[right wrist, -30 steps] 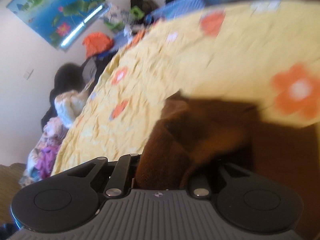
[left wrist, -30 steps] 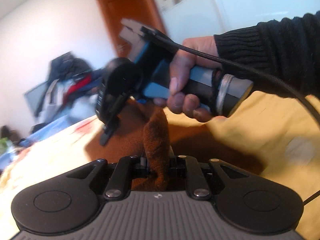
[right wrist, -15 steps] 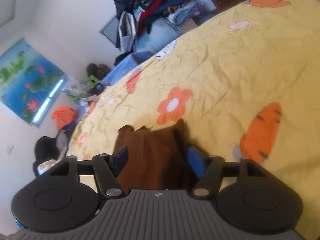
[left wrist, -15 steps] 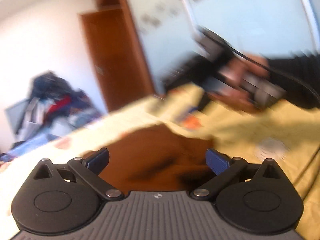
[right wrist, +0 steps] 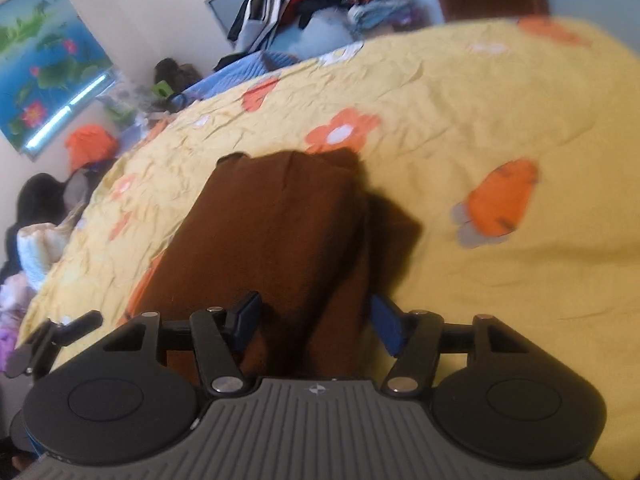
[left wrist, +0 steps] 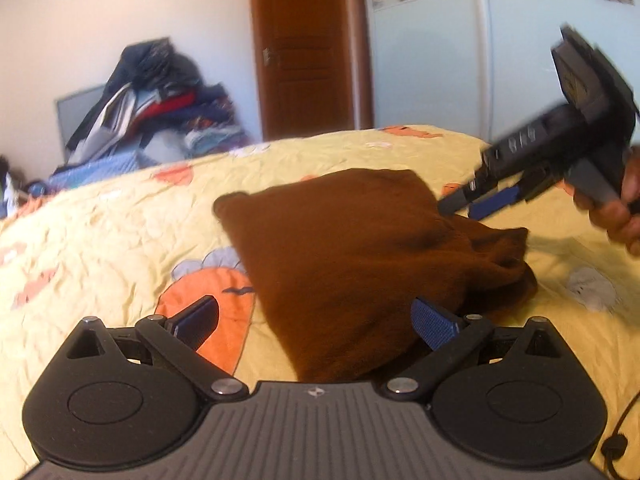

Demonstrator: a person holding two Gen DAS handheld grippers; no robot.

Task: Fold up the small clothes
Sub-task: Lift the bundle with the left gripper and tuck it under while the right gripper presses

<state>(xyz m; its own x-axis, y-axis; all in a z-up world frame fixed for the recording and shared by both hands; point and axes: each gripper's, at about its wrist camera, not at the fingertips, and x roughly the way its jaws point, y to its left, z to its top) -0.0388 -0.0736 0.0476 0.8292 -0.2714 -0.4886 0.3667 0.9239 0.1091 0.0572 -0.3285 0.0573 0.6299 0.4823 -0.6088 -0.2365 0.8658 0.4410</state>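
Observation:
A brown garment (left wrist: pixel 352 256) lies folded on the yellow bedspread (left wrist: pixel 100 240); it also shows in the right wrist view (right wrist: pixel 272 232). My left gripper (left wrist: pixel 316 320) is open and empty just above the garment's near edge. My right gripper (right wrist: pixel 316 324) is open over the garment's near end, holding nothing. In the left wrist view the right gripper (left wrist: pixel 492 200) hovers at the garment's right side.
The bedspread (right wrist: pixel 480 120) has orange flower and carrot prints. A pile of clothes (left wrist: pixel 152 108) sits beyond the bed's far edge. A wooden door (left wrist: pixel 308 48) and a pale wardrobe (left wrist: pixel 440 52) stand behind. A lotus picture (right wrist: pixel 44 72) hangs on the wall.
Both grippers were shut on the brown garment a second ago. They have opened and let it go, and it now lies flat on the bed. Both grippers have drawn back.

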